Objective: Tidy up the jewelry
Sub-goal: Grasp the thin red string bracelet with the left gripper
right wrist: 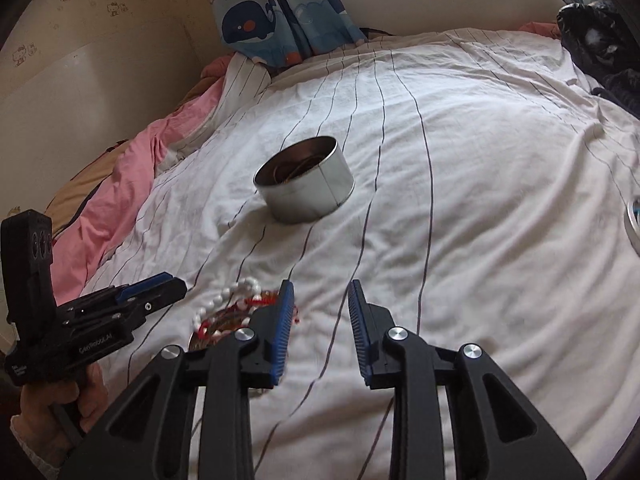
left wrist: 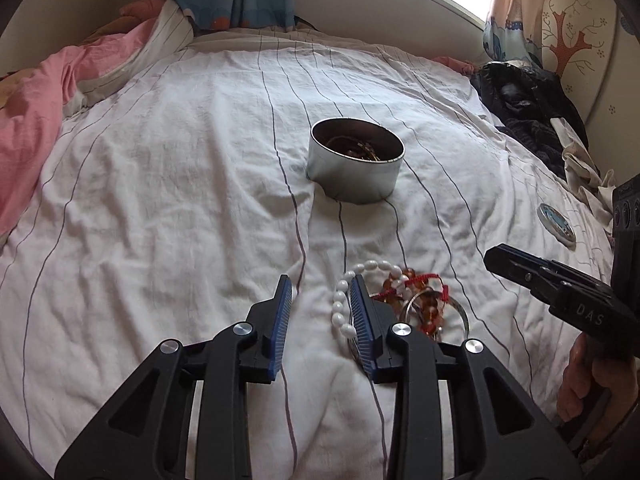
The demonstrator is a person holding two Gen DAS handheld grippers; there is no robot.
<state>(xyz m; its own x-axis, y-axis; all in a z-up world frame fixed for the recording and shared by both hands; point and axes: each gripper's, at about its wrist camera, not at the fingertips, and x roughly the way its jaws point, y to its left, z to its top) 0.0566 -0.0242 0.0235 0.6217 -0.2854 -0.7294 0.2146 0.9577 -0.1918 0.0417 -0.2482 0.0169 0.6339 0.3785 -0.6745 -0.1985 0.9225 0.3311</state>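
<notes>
The left gripper (left wrist: 322,294) hovers over the striped white bedsheet (left wrist: 180,184), jaws parted with only cloth between them. Its right finger sits just beside the white bead bracelet (left wrist: 340,304) in the jewelry pile. Beyond stands the round tin (left wrist: 354,176). The right gripper (left wrist: 516,270) pokes in from the right.

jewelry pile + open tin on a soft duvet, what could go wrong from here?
1. The white bead bracelet, red cord and rings lie tangled in one pile; lifting one piece may drag others along.
2. The tin sits on the wrinkled duvet and could tip if nudged.
3. Both grippers, left and right, crowd the pile and might collide.
</notes>
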